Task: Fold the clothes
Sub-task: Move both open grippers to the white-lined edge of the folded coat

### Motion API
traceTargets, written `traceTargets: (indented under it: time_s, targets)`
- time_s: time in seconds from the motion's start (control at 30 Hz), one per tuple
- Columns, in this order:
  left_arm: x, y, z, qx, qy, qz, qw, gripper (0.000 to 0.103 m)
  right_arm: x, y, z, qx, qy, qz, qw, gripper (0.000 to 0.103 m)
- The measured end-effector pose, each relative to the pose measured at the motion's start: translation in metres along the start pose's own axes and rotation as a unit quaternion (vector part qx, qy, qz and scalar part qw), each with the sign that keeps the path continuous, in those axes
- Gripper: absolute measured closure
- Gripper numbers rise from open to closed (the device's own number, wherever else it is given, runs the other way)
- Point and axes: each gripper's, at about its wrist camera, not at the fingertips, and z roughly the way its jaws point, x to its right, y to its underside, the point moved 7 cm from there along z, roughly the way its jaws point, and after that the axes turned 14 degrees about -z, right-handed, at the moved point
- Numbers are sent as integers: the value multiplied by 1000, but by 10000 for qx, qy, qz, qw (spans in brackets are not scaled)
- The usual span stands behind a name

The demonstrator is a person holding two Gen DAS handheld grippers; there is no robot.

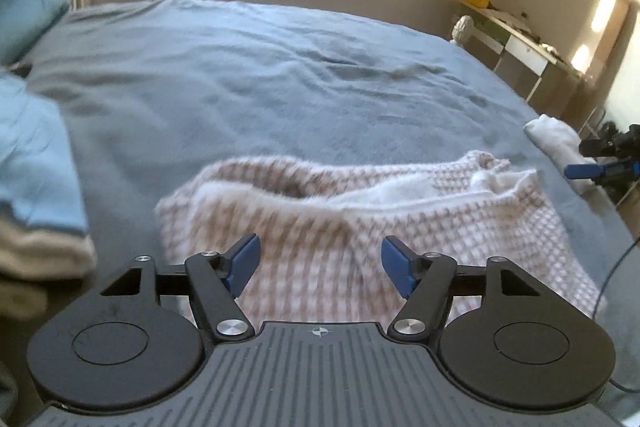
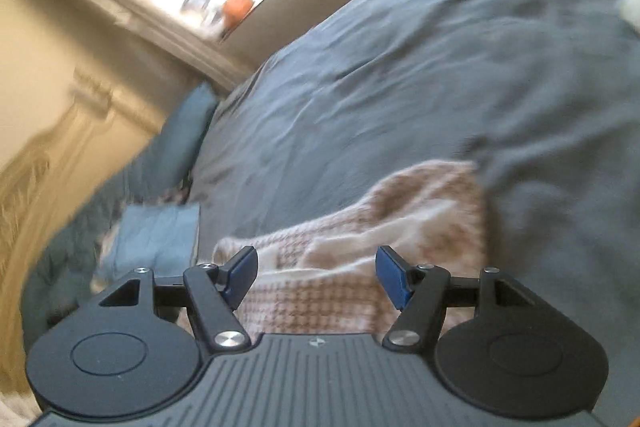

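My left gripper [image 1: 319, 263] has its blue pads spread apart with nothing between them; the right gripper [image 2: 316, 269] is the same, pads apart and empty. Neither touches cloth

Directly beyond and below both sets of jaws lies the checked garment [image 1: 360, 227], a pink-and-white houndstooth knit, loosely bunched on the grey-blue bedspread [image 1: 260, 87]. Seen from my left jaws, its long axis runs crosswise, from just ahead of my left pad out past my right pad toward the edge of the bed. A white inner layer or lining shows along its upper fold, off to the right of the jaws. From my right jaws the same garment [image 2: 360, 247] fills the gap between the pads and stretches ahead and to the right. Both hands sit about equally near; I judge either could drop onto the near edge for the next fold

Further left of my left jaws sits a stack of folded light blue and beige clothes [image 1: 36, 187]. My other gripper shows at the far right edge, beside a small white cloth [image 1: 560, 151]

Both views are blurred, the right one tilted. The garment's near hem is hidden under the gripper bodies, and I cannot make out sleeves, collar or which kind of garment it is
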Motion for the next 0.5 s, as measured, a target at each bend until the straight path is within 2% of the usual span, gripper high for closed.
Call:
traceTargets:
  time_s: [0.13,0.37,0.5]
  targets:
    - [4,-3,14,11,34,-23,10000,32,-22,-5,25,-281,129,-715,9970,35]
    - [16,10,34,-166,270,16,9995,32,-56,-18,84,-867,-102,-1437,9858,35]
    - [32,19,35,-95,472,302,9984,32,-54,-16,121,-1391,211,-1770,9741,36]
